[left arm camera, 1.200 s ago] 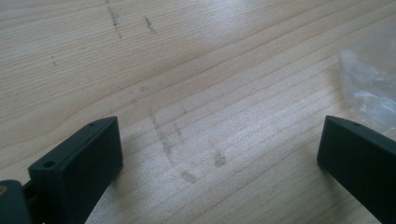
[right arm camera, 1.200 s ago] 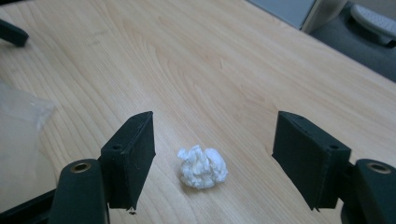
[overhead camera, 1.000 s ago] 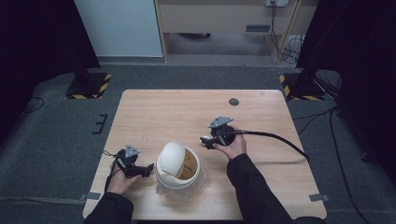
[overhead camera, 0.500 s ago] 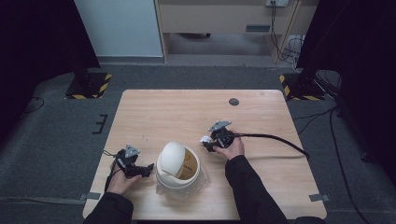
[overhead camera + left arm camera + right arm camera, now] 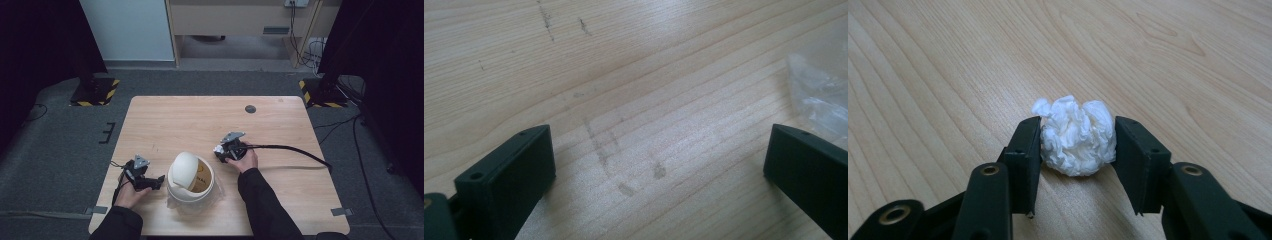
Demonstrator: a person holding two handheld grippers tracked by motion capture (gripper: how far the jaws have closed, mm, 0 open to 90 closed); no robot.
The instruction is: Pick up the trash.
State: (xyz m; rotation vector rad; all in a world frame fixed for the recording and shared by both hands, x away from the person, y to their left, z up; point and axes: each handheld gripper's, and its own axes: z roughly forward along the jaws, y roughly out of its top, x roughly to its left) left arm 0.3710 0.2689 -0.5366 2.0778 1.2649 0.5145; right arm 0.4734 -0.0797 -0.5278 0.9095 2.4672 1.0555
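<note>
A person sits at a light wooden table holding a black two-jaw gripper in each hand. The right gripper has its jaws closed against both sides of a small crumpled ball of white tissue paper, which hangs just above the table surface; in the high view the ball sits at the gripper's tip, right of the table's middle and just beside a small round white bin with a tilted domed swing lid. The left gripper rests low over bare wood at the near left of the table with its jaws spread wide and nothing between them; a bit of clear crinkled plastic film shows at the edge of its view, apparently the liner spreading from under the bin. The likeliest trouble, as a judgement, is the ball slipping: the paper is soft and springy, the jaws press only on its sides, and a quick swing or slight loosening could let it drop to the table. If it is meant for the bin, the tilted lid leaves only a partial opening, so the ball might catch on the lid or rim and roll off. The tissue itself is bright white, tightly wrinkled, roughly round, with loose folds poking up at the top.
</note>
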